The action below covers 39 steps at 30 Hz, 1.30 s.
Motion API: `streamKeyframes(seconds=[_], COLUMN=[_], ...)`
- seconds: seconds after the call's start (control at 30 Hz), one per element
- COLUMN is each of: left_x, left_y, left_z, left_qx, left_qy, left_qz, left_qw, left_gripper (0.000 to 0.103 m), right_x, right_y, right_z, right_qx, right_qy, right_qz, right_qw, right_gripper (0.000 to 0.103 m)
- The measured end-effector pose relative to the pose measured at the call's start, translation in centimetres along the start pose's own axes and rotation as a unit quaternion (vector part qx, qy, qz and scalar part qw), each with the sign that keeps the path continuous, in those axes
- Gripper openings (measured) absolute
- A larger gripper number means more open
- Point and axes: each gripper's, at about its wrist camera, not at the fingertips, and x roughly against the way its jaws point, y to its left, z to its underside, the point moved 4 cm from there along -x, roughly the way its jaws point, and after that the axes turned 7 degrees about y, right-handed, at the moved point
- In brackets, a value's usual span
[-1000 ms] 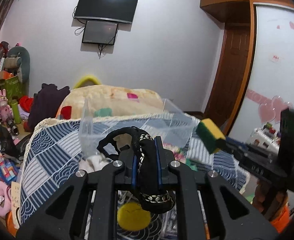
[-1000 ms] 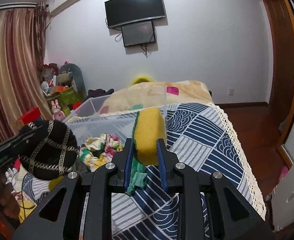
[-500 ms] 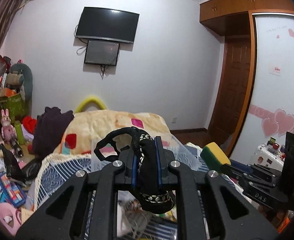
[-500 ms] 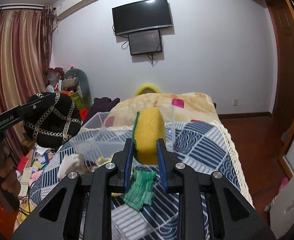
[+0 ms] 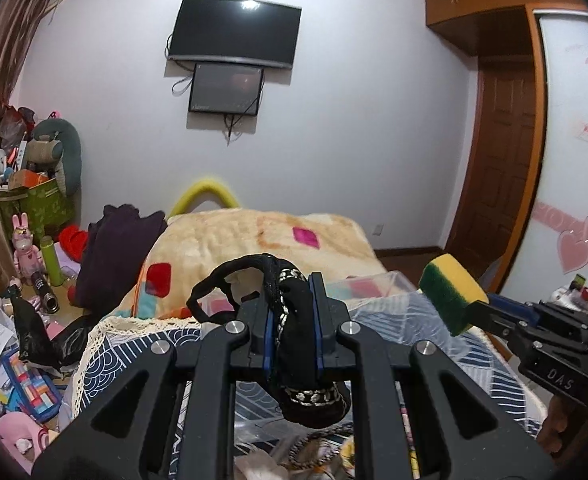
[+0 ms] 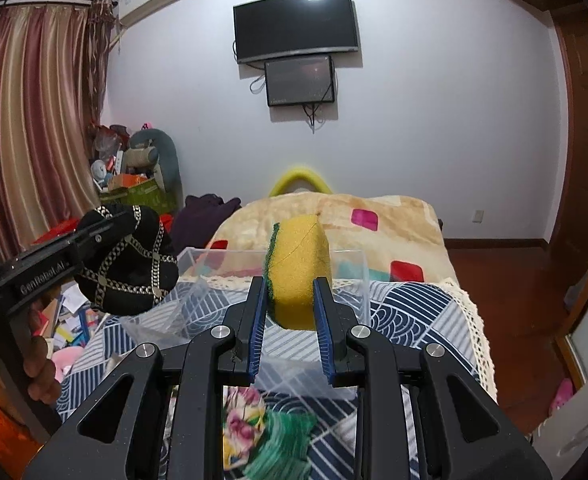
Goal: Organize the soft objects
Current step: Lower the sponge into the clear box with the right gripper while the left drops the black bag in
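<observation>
My left gripper (image 5: 293, 312) is shut on a black fabric item with gold chain pattern (image 5: 294, 340), held above the bed; it also shows in the right wrist view (image 6: 127, 262). My right gripper (image 6: 289, 300) is shut on a yellow sponge with a green scrub side (image 6: 298, 268), also seen in the left wrist view (image 5: 448, 292). A clear plastic bin (image 6: 350, 276) stands on the patterned bed cover ahead of both grippers. A floral cloth (image 6: 243, 428) and a green cloth (image 6: 281, 448) lie on the bed below my right gripper.
The bed (image 6: 426, 312) has a blue patterned cover and a beige blanket (image 5: 253, 240). Clutter, toys and boxes fill the floor at the left (image 5: 17, 280). A wooden door (image 5: 502, 152) and a wardrobe stand at the right. A TV (image 5: 233, 32) hangs on the far wall.
Both grippers have risen and tilted up, each keeping its object. The bin and the bed now sit lower in both views.
</observation>
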Motion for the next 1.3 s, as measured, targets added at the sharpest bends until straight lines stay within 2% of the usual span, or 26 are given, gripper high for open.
streamKeyframes(seconds=[0.17,0.37,0.47,0.73,0.87,0.93,1.0,1.1,1.2,1.3], left_x=[-3.0,-5.6,-6.4,-6.7,-6.1,-5.7,-5.4,-4.2,-3.1,-1.6], left_y=[0.2,0.1,0.4,1.8,1.7,1.6,1.6,1.3,1.0,0.9], left_z=[0.6,1.7,2.2,2.6,2.7,2.6,2.4,2.1,1.7,1.4], left_qx=[-0.001,0.0,0.006,0.042,0.03,0.029,0.03,0.025,0.016,0.011], left_qy=[0.037,0.085,0.106,0.131,0.137,0.138,0.138,0.125,0.118,0.108], left_qz=[-0.008,0.001,0.004,0.006,-0.002,0.0,0.004,0.005,0.004,0.001], left_qw=[0.9993,0.9964,0.9943,0.9905,0.9901,0.99,0.99,0.9919,0.9928,0.994], left_gripper=[0.014,0.014,0.014,0.017,0.024,0.035,0.058,0.064,0.071,0.072], right_x=[-3.2,-5.4,-5.8,-5.9,-5.8,-5.7,-5.3,-4.4,-3.3,-2.0], right_y=[-0.2,-0.6,-0.8,-0.1,-0.1,-0.2,-0.2,-0.2,0.0,0.3], right_z=[0.3,1.3,1.6,1.8,1.8,1.6,1.5,1.2,0.8,0.4], right_qx=[0.002,0.003,0.0,0.022,0.023,0.021,0.019,0.015,0.014,0.016], right_qy=[0.043,0.085,0.099,0.116,0.123,0.123,0.119,0.107,0.094,0.079], right_qz=[-0.004,-0.001,-0.003,0.004,-0.001,-0.003,-0.005,-0.004,-0.003,-0.003], right_qw=[0.999,0.996,0.995,0.993,0.992,0.992,0.993,0.994,0.995,0.997], right_gripper=[0.021,0.021,0.021,0.024,0.028,0.029,0.036,0.043,0.045,0.046])
